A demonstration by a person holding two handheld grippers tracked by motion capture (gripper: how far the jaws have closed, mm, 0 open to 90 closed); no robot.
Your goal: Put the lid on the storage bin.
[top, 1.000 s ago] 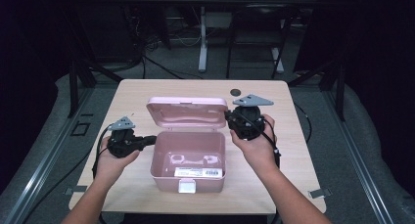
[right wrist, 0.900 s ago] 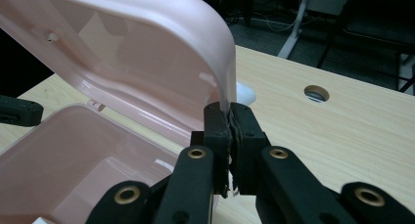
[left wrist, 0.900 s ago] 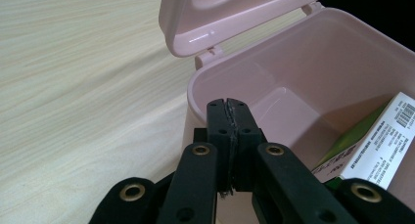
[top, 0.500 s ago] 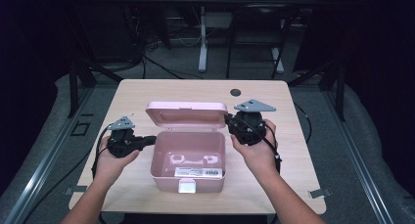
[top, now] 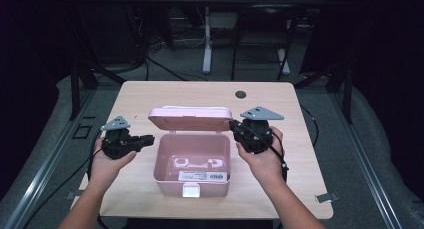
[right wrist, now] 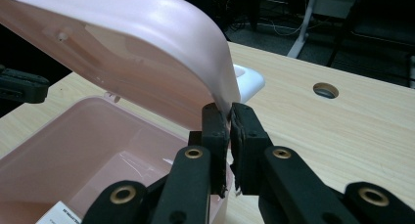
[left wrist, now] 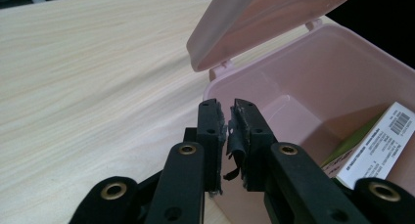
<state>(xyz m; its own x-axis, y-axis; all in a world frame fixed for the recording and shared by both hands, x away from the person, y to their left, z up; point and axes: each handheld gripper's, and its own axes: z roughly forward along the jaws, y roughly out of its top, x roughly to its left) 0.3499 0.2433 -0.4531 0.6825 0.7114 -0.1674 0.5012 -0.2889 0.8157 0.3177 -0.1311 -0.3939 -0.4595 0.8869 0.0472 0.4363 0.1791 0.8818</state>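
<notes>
Item: pale pink rectangular plastic storage box (top: 192, 161), hinged lid (top: 190, 118) half raised, directly between both grippers. Judged light, rigid, smooth; lid's thin edge best for pinching. Right gripper (right wrist: 229, 117): jaws nearly closed, pinching lid's corner edge. Left gripper (left wrist: 226, 123): jaws almost closed, empty, at box's side wall. Contents: barcoded white-labelled packet (top: 205, 176), white objects, unidentifiable. Support: light wooden table (top: 280, 114)

Pale wooden table (top: 150, 96), cable hole (top: 241, 94)

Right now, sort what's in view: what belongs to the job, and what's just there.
In the job:
- pink box
- its lid, pinched at the edge by the right gripper
- left gripper, at the box's left wall

Just there:
- labelled packet inside
- table hole
</notes>
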